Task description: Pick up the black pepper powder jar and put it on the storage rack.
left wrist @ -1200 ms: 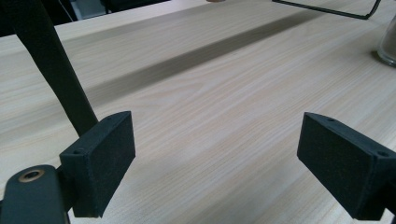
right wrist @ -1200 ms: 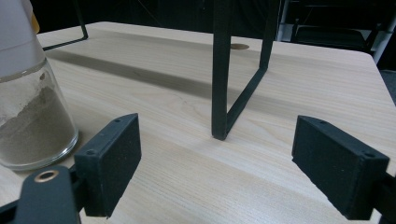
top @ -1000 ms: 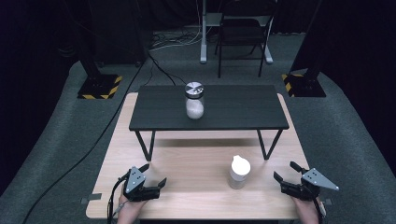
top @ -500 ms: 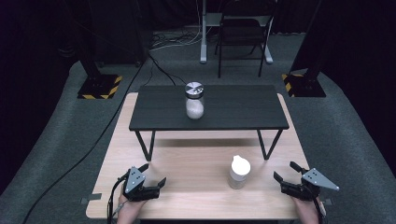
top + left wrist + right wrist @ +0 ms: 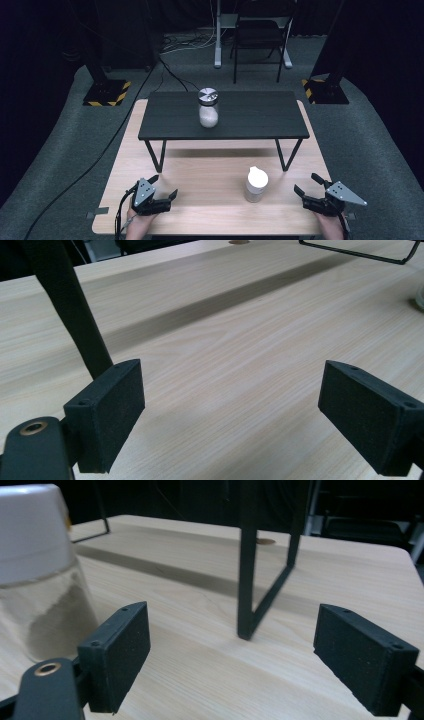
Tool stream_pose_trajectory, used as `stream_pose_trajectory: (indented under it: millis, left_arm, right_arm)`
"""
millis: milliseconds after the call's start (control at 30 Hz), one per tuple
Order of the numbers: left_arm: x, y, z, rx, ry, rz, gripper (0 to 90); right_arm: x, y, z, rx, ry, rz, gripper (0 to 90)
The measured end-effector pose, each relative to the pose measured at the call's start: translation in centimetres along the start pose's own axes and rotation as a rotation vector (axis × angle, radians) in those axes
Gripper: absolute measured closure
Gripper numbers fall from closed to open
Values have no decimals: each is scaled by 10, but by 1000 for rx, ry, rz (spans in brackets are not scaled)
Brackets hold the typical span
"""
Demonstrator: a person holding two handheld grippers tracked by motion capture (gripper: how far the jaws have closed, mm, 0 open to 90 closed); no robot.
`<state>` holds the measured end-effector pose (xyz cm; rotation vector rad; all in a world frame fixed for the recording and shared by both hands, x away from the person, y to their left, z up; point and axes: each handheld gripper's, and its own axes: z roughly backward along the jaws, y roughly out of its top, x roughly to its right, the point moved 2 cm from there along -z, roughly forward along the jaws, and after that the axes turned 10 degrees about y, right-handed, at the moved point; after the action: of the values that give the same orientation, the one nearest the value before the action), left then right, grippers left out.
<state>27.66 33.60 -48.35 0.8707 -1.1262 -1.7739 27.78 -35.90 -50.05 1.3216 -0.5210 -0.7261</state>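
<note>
2 black grippers with grey 3-cornered plates, foam-padded jaws, brass-ringed screw holes, trailing cables

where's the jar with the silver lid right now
In the high view the silver-lidded jar stands upright on the black raised shelf, left of its centre, behind the white-capped jar.

Recording studio or lab, dark and staged.
Black drapes around a wooden table, grey carpet, stands on hazard-striped bases behind it, cables and a folding chair beyond.
</note>
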Motion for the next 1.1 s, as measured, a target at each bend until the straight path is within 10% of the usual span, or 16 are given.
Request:
stream_pose_trajectory:
  millis: [467, 767, 1100]
  left_arm:
    - [1, 0, -2, 1, -1, 5, 109]
    - [2, 0, -2, 1, -7, 5, 109]
    - [2, 0, -2, 0, -9, 5, 109]
  right_arm:
    - [-11, 23, -7, 42, 193, 69, 129]
    - [-14, 40, -37, -21, 344, 92, 128]
    - [-22, 44, -75, -67, 404, 98, 130]
